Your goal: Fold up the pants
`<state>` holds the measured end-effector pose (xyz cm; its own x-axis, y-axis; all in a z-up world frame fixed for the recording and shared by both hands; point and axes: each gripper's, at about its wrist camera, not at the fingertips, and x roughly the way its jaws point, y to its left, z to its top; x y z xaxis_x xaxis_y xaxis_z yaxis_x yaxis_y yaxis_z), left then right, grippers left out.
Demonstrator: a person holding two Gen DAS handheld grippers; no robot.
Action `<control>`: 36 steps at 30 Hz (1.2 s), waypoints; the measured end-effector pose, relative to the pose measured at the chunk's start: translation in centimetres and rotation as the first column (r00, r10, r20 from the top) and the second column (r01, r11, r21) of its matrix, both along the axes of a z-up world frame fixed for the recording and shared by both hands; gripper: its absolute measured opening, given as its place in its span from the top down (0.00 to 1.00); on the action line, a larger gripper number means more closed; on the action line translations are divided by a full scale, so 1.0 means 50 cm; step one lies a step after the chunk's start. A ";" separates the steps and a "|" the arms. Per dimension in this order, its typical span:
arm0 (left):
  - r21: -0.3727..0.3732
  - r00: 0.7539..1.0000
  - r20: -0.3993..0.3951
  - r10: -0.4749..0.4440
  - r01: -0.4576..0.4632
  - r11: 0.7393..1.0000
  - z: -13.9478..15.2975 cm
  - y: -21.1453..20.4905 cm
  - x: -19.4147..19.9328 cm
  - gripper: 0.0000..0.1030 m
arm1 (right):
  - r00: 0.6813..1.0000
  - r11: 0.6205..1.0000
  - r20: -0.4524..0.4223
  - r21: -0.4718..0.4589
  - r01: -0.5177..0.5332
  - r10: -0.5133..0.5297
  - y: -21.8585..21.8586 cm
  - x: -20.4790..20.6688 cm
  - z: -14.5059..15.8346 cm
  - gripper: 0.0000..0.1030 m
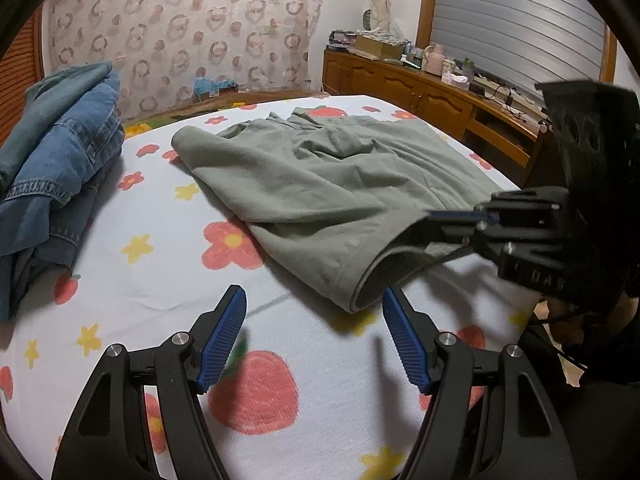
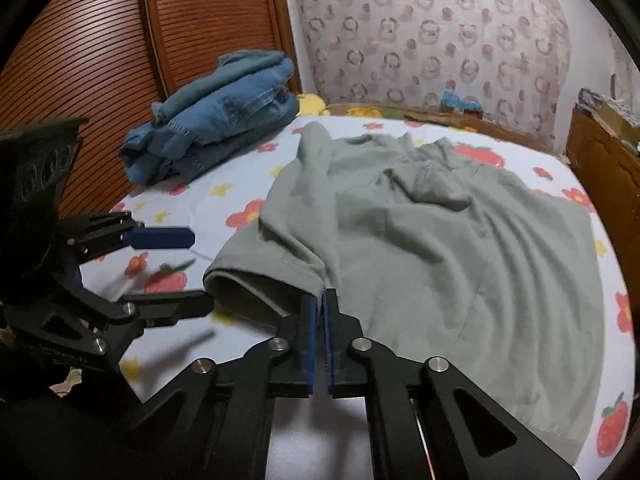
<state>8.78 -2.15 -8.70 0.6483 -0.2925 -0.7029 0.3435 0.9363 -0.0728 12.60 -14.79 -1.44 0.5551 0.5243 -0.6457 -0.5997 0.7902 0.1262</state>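
Jaws of right gripper (image 2: 319, 304) pinched on hem of green pants (image 2: 420, 232); left gripper (image 1: 314, 300) jaws wide, empty, over bare bed (image 1: 160, 280) just beside that cuff. Pants lie flat, long axis running from near cuff away toward far wall, waist end bunched. Open sheet left of pants. Denim pile (image 2: 216, 124) at far left. Left view alone shows wooden dresser (image 1: 420, 88); right view alone shows slatted doors (image 2: 120, 60).

Soft indoor light from above, bed sheet (image 1: 120, 304) bright, short dark shadows under the left gripper (image 1: 314, 336), right gripper (image 1: 460, 226) smeared with blur, round bent edges, black corners, far wall curved, wooden doors (image 2: 100, 60) dim.
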 end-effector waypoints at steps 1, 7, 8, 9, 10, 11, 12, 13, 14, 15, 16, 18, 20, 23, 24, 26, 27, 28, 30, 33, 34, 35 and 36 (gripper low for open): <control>0.001 1.000 0.002 -0.004 0.004 1.000 0.002 -0.002 0.000 0.31 | 1.000 1.000 0.011 0.008 0.010 -0.010 -0.008 0.000 0.005 0.98; -0.005 0.999 0.025 -0.023 0.023 1.000 0.020 -0.011 -0.005 0.31 | 0.994 0.996 0.069 0.035 0.080 -0.082 -0.075 -0.009 0.047 0.98; -0.007 0.999 0.030 -0.025 0.025 1.000 0.024 -0.012 -0.006 0.31 | 0.992 0.995 0.076 0.038 0.096 -0.099 -0.092 -0.010 0.054 0.98; -0.010 0.999 0.034 -0.027 0.027 1.000 0.027 -0.012 -0.007 0.31 | 0.990 0.993 0.080 0.041 0.109 -0.112 -0.106 -0.013 0.058 0.98; -0.013 0.999 0.037 -0.028 0.028 1.000 0.031 -0.012 -0.007 0.31 | 0.988 0.991 0.083 0.044 0.126 -0.130 -0.123 -0.015 0.062 0.98; -0.014 0.999 0.039 -0.028 0.029 0.999 0.033 -0.014 -0.006 0.31 | 0.986 0.989 0.087 0.044 0.140 -0.143 -0.137 -0.018 0.065 0.98; -0.014 0.999 0.041 -0.029 0.029 0.999 0.035 -0.015 -0.005 0.31 | 0.983 0.987 0.091 0.044 0.153 -0.157 -0.152 -0.021 0.067 0.98; -0.012 0.999 0.041 -0.030 0.030 0.999 0.036 -0.017 -0.003 0.31 | 0.981 0.985 0.095 0.042 0.166 -0.170 -0.166 -0.025 0.068 0.98; -0.011 0.999 0.042 -0.032 0.033 0.999 0.037 -0.020 -0.001 0.31 | 0.979 0.983 0.097 0.039 0.178 -0.181 -0.178 -0.029 0.068 0.98; -0.011 0.998 0.043 -0.036 0.036 0.999 0.038 -0.023 0.001 0.31 | 0.976 0.981 0.098 0.035 0.192 -0.195 -0.190 -0.034 0.067 0.98; -0.010 0.998 0.044 -0.041 0.041 0.999 0.040 -0.028 0.003 0.31 | 0.974 0.979 0.095 0.032 0.203 -0.206 -0.201 -0.039 0.064 0.98; -0.007 0.997 0.049 -0.053 0.053 0.999 0.045 -0.038 0.006 0.31 | 0.970 0.974 0.089 0.027 0.225 -0.226 -0.212 -0.047 0.057 0.98; -0.006 0.996 0.053 -0.069 0.069 0.998 0.049 -0.052 0.009 0.31 | 0.965 0.969 0.084 0.016 0.247 -0.248 -0.221 -0.062 0.046 0.98; -0.005 0.993 0.058 -0.103 0.104 0.995 0.053 -0.079 0.015 0.31 | 0.959 0.962 0.076 0.018 0.271 -0.272 -0.218 -0.079 0.050 0.98; 0.000 0.992 0.058 -0.114 0.114 0.993 0.053 -0.089 0.018 0.31 | 0.958 0.960 0.072 0.020 0.278 -0.279 -0.217 -0.081 0.050 0.98; 0.008 0.989 0.057 -0.138 0.138 0.990 0.053 -0.107 0.022 0.31 | 0.956 0.958 0.067 0.023 0.286 -0.287 -0.209 -0.086 0.049 0.98; 0.013 0.986 0.053 -0.157 0.157 0.988 0.050 -0.120 0.027 0.31 | 0.955 0.958 0.065 0.024 0.287 -0.288 -0.209 -0.087 0.051 0.98; 0.019 0.985 0.047 -0.168 0.168 0.986 0.048 -0.130 0.029 0.31 | 0.956 0.958 0.064 0.022 0.287 -0.288 -0.202 -0.088 0.052 0.98; 0.032 0.982 0.033 -0.188 0.186 0.982 0.039 -0.148 0.042 0.32 | 0.955 0.958 0.067 0.015 0.287 -0.288 -0.196 -0.089 0.053 0.98; 0.047 0.978 0.007 -0.211 0.210 0.977 0.027 -0.166 0.058 0.40 | 0.955 0.957 0.070 0.008 0.289 -0.289 -0.193 -0.098 0.054 0.98; 0.054 0.977 0.004 -0.214 0.214 0.975 0.024 -0.170 0.060 0.44 | 0.954 0.957 0.069 0.009 0.290 -0.290 -0.205 -0.099 0.055 0.98; 0.062 0.976 0.000 -0.217 0.217 0.974 0.020 -0.175 0.063 0.47 | 0.954 0.956 0.068 0.009 0.293 -0.293 -0.206 -0.101 0.055 0.98; 0.070 0.976 -0.006 -0.218 0.218 0.974 0.016 -0.179 0.067 0.54 | 0.953 0.956 0.066 0.008 0.294 -0.294 -0.217 -0.102 0.054 0.98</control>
<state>12.11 -11.11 -7.91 0.5756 -0.3769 -0.7257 0.5397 0.8418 -0.0091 7.51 -25.64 1.24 0.7260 0.3300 -0.6034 -0.3476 0.9331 0.0921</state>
